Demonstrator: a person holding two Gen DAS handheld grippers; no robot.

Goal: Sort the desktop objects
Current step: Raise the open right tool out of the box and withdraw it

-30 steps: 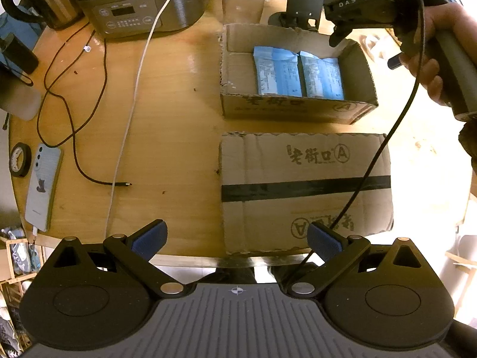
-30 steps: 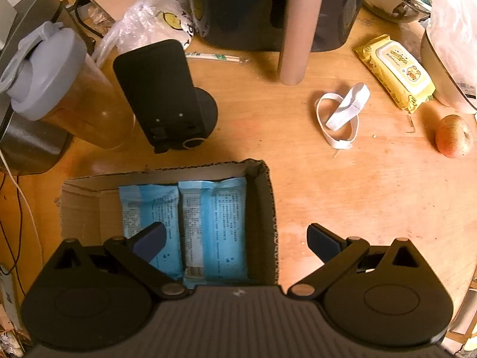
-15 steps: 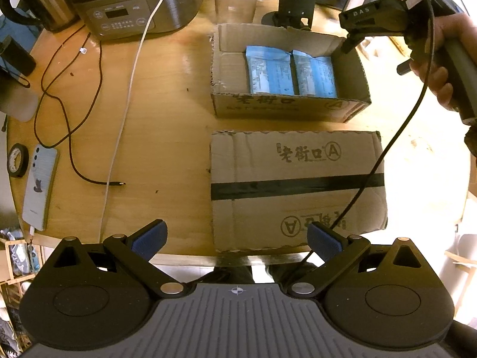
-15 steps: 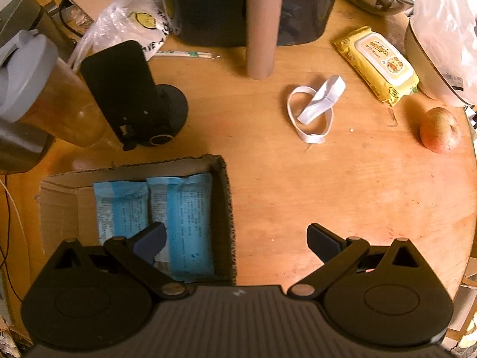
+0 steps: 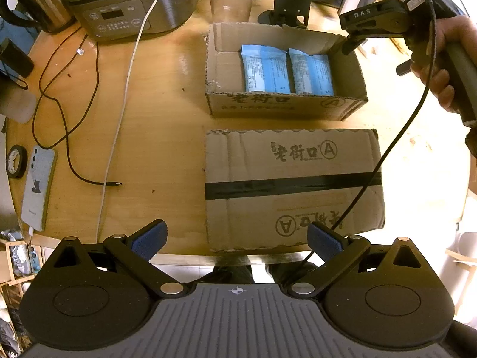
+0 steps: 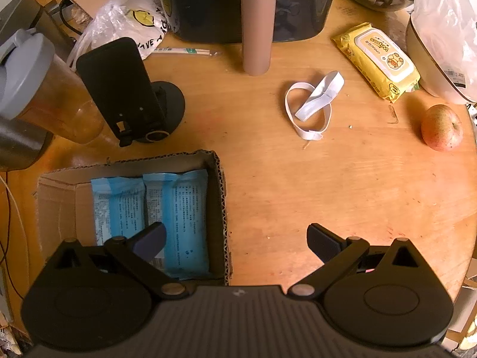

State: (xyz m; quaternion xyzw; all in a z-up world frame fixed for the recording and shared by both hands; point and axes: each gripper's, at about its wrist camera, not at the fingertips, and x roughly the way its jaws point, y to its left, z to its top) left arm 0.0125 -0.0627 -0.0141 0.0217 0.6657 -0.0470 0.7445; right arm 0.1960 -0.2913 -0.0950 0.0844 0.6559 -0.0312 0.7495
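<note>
Open cardboard box point(image 5: 286, 106) sits mid-table, two blue packets point(image 5: 286, 70) lying flat side by side inside, pushed toward its right end; left part of the box floor is bare. Same box point(image 6: 131, 205) and packets point(image 6: 149, 217) show in the right wrist view, lower left.

Just in front of it, nearer the table edge: a flattened cardboard box point(image 5: 293, 188) with a black tape strip across it, lying flat, small gap between the two.

Right gripper point(image 6: 237, 238) hangs over the box's right wall, fingers spread wide, nothing between them; left finger is above the packets, right finger above bare table. In the left wrist view it is seen held in a hand point(image 5: 447, 68) at the box's far right corner.

Left gripper point(image 5: 237, 238) is at the near table edge over the flat box, fingers wide apart, empty.

Loose items on the table point(image 6: 328, 185) right of the box: white elastic band point(image 6: 313, 106), yellow wipes pack point(image 6: 377, 61), apple point(image 6: 441, 126). Behind the box: black phone stand point(image 6: 128, 89), tumbler with grey lid point(image 6: 38, 86).

Left side: rice cooker point(image 5: 128, 0), white cable point(image 5: 119, 113), black cable point(image 5: 65, 113), phone point(image 5: 38, 188), tape roll point(image 5: 15, 162).
</note>
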